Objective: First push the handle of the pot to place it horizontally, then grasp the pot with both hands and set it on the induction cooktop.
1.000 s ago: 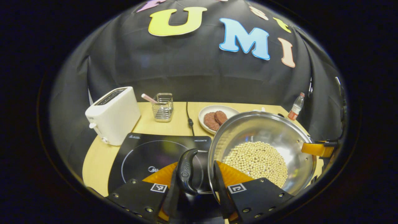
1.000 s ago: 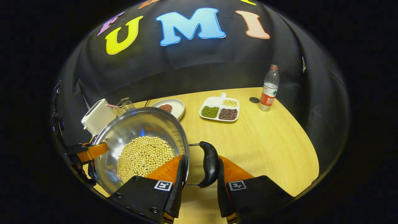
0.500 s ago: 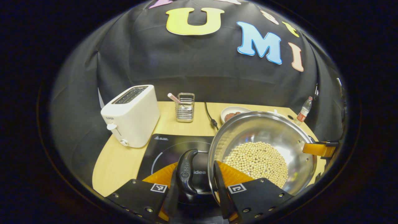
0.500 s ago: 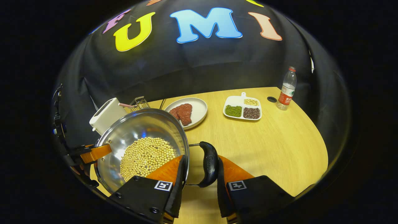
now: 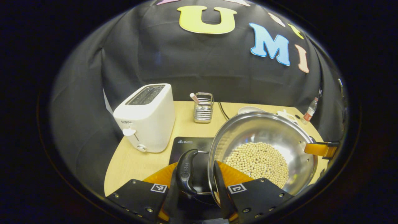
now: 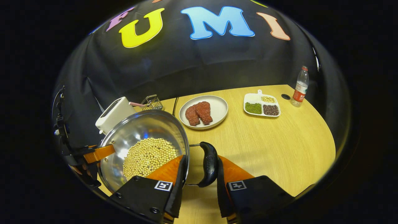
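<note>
Left gripper: at 6 o'clock in the left gripper view, its two fingers are clamped on the pot's left handle; one finger is outside the black grip, the other is between the grip and the pot wall.
Right gripper: at 6 o'clock in the right gripper view, clamped the same way on the pot's right handle, one finger against the pot wall, one outside the grip.
Far gripper: in each view the other gripper's orange finger shows at the pot's far rim, at 3 o'clock in the left gripper view and at 9 o'clock in the right gripper view.
Pot: steel, round, held between both grippers; its rim looks tilted in both views. Whether its base touches anything I cannot tell.
Soybeans: a pale heap filling the pot's bottom.
Induction cooktop: black, flat on the table, showing at 7 o'clock from the pot in the left gripper view and running under the left handle.
Toaster: white, at 10 o'clock from the cooktop, just beside its corner.
Wire basket: at 12 o'clock from the cooktop, near the wall, a pink stick leaning in it.
Plate: white, with two brown patties, at 1 o'clock from the pot in the right gripper view.
Divided dish: green, dark and pale beans in separate compartments, at 3 o'clock from the plate.
Bottle: upright at the table's far edge, at 2 o'clock from the dish.
Table: light wood.
</note>
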`<state>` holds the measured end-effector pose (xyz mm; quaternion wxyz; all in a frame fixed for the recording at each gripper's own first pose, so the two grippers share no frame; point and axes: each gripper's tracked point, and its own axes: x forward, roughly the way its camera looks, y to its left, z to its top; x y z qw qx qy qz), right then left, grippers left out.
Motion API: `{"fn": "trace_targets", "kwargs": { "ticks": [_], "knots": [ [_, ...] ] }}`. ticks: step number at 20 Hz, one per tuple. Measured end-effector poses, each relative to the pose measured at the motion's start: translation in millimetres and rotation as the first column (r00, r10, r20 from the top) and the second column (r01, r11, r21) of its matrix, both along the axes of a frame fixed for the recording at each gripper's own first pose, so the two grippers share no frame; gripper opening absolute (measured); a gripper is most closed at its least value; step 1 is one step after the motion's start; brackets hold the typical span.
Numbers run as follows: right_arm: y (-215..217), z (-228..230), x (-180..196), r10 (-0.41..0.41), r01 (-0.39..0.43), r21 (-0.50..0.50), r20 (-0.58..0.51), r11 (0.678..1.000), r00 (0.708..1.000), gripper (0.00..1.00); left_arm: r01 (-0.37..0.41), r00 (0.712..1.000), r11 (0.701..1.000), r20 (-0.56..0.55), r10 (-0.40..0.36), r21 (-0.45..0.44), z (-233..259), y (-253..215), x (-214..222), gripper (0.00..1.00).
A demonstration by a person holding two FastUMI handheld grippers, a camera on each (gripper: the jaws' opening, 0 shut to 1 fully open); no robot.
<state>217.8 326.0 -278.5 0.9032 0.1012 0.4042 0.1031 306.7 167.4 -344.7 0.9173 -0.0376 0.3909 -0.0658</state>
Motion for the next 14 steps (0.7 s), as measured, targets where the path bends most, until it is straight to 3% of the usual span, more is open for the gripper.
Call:
{"fn": "trace_targets", "kwargs": {
  "ticks": [8, 11, 13, 14],
  "knots": [
    [43, -12, 8, 0.022, -0.022, 0.023, -0.010, 0.999, 1.000, 0.47, -0.019, 0.999, 1.000, -0.040, 0.018, -0.008, -30, 39, 14, 0.59],
    [53, -20, 9, 0.039, -0.038, 0.017, -0.019, 0.999, 0.999, 0.51, -0.028, 0.998, 1.000, -0.056, 0.028, -0.005, -38, 47, 14, 0.53],
    [58, -22, 11, 0.036, -0.036, 0.029, -0.016, 0.999, 0.999, 0.51, -0.023, 0.999, 1.000, -0.044, 0.023, 0.009, -37, 52, 18, 0.60],
    [59, -23, 13, 0.036, -0.036, 0.032, -0.018, 0.999, 0.999, 0.47, -0.018, 0.999, 1.000, -0.048, 0.019, 0.018, -39, 53, 17, 0.57]
  ]
}}
